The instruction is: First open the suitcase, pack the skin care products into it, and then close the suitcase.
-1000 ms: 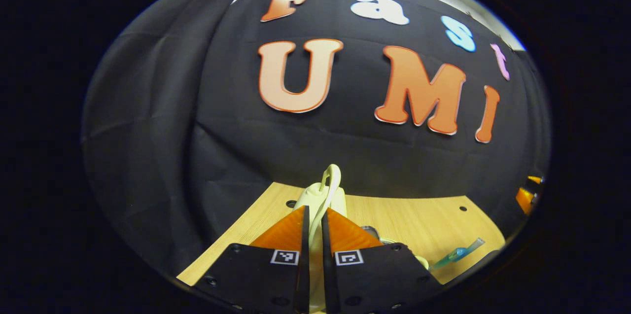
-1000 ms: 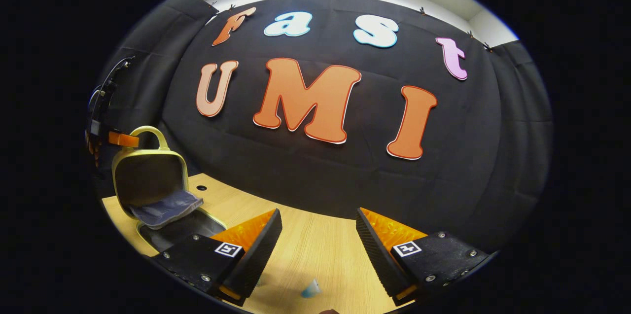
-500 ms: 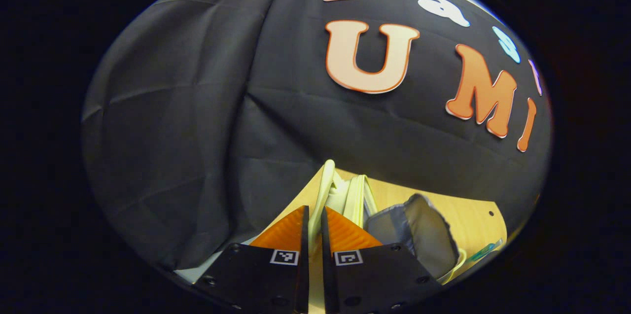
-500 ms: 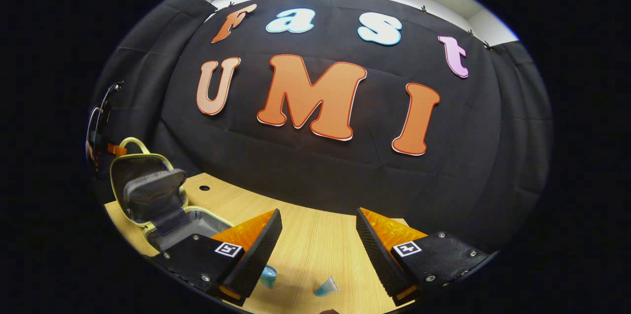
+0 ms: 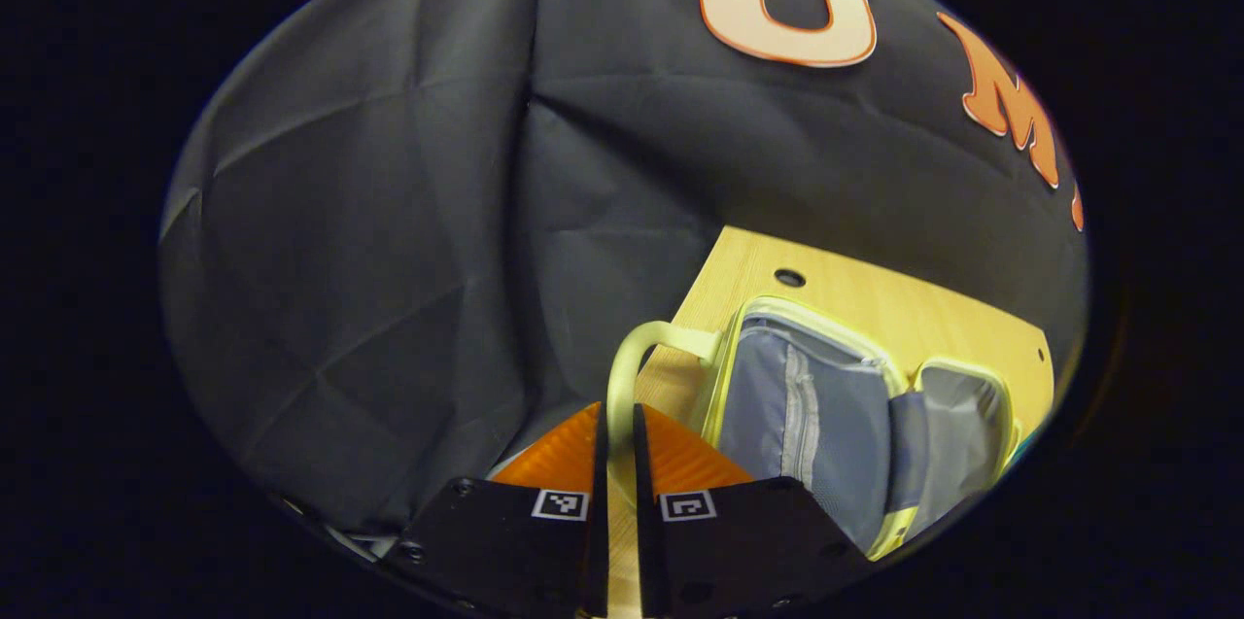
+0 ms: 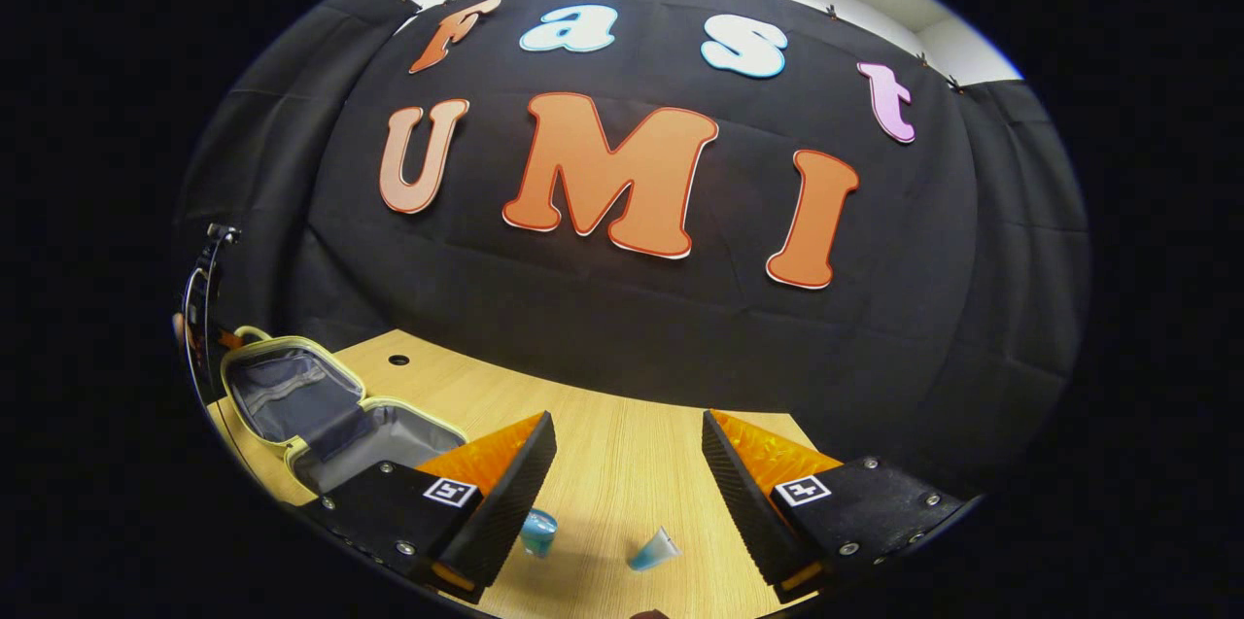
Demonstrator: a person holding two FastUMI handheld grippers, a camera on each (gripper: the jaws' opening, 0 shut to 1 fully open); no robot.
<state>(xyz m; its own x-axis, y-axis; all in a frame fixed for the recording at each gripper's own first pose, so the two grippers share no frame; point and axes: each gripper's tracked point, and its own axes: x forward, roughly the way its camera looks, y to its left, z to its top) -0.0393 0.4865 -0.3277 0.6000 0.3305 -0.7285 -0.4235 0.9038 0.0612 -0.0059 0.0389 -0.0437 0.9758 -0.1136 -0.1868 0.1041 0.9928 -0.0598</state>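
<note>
A small pale yellow suitcase (image 5: pixel 836 405) lies open on the wooden table, its grey lining and a zipped pocket showing. My left gripper (image 5: pixel 618 425) is shut on the suitcase's handle (image 5: pixel 632 357) at the lid's far edge. In the right gripper view the open suitcase (image 6: pixel 321 405) lies at the left, lid laid back flat. My right gripper (image 6: pixel 627 449) hangs open above the table with nothing between its fingers. Below it lie two blue skin care items: a small bottle (image 6: pixel 537 532) and a tube (image 6: pixel 653 551).
The wooden table (image 6: pixel 603 464) has a small round hole (image 6: pixel 398 360) near the back. Black cloth walls close in behind and to the left. The left hand-held gripper's frame (image 6: pixel 199 308) shows beyond the suitcase at the table's left edge.
The left gripper has swung the suitcase lid from upright back and down by its handle until it lies open flat. The right gripper has tilted slightly, bringing the blue items into view.
</note>
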